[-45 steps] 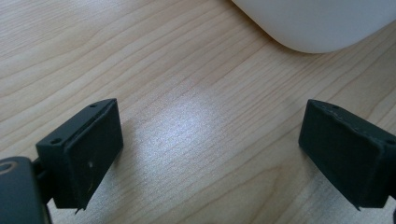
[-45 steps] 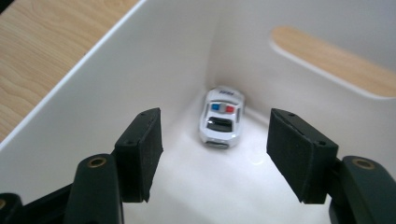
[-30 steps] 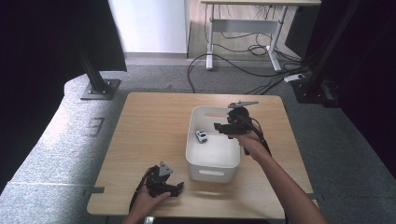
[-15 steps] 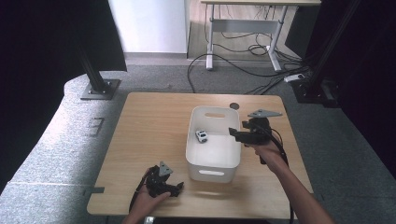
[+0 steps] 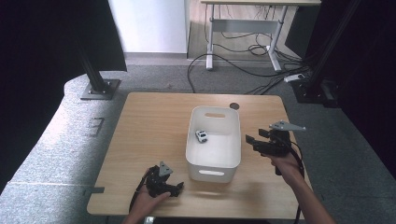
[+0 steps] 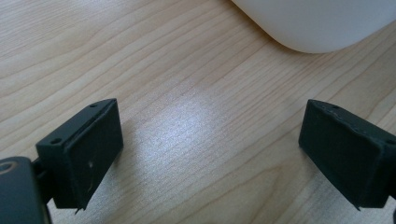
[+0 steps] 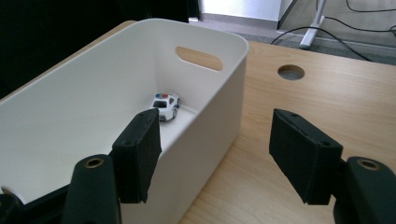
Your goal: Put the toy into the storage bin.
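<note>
Left gripper rests low on the light wooden table at the near edge, just left of the white rectangular plastic bin; jaws spread wide with bare wood between them, nothing gripped. In the left gripper view, the bin's rounded corner sits beyond the jaws.

White bin stands mid-table, long axis running from the person toward the far edge, slot handles in both short walls. Small white toy police car with black trim lies on the bin floor, left of centre, near the left wall. Car's long axis runs diagonally across the bin; in the right gripper view it points its front toward the near side, light bar up.

Right gripper hovers just right of the bin's right wall, jaws apart and empty, aimed at the bin.
</note>
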{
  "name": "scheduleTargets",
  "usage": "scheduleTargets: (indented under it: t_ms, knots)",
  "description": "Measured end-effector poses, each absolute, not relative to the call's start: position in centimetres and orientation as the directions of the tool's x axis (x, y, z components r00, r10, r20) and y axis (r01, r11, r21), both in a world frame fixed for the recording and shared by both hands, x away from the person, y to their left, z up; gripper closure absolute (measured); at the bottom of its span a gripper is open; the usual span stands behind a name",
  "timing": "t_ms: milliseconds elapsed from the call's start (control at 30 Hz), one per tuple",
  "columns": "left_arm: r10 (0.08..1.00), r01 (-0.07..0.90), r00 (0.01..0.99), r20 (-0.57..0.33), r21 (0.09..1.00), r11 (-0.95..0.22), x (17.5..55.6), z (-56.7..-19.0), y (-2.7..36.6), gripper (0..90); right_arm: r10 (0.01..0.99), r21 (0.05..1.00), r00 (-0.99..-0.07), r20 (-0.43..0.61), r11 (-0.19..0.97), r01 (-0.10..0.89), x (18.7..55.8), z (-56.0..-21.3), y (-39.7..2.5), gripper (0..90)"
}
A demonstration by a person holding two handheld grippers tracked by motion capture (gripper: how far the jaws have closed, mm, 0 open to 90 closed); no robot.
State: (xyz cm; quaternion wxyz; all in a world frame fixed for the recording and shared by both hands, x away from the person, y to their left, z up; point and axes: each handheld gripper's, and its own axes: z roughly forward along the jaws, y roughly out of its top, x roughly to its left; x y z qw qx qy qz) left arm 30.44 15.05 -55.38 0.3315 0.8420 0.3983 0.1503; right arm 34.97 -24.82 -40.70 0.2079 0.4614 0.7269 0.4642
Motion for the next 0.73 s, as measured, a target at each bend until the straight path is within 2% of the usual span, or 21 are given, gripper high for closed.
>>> scheduleTargets:
  t_ms: [333, 733]
  knots:
    - [0.77, 0.571, 0.638, -0.011, 0.678, -0.463, 30.4, -55.4, 15.0, 6.3, 0.879, 0.864, -0.458, 0.135, 0.122, 0.488, 33.8, -42.8, -27.2, 33.2]
    - [0.77, 0.57, 0.638, -0.01, 0.678, -0.464, 30.4, -55.4, 15.0, 6.4, 0.889, 0.86, -0.445, 0.11, 0.14, 0.492, 33.3, -44.3, -27.8, 32.7]
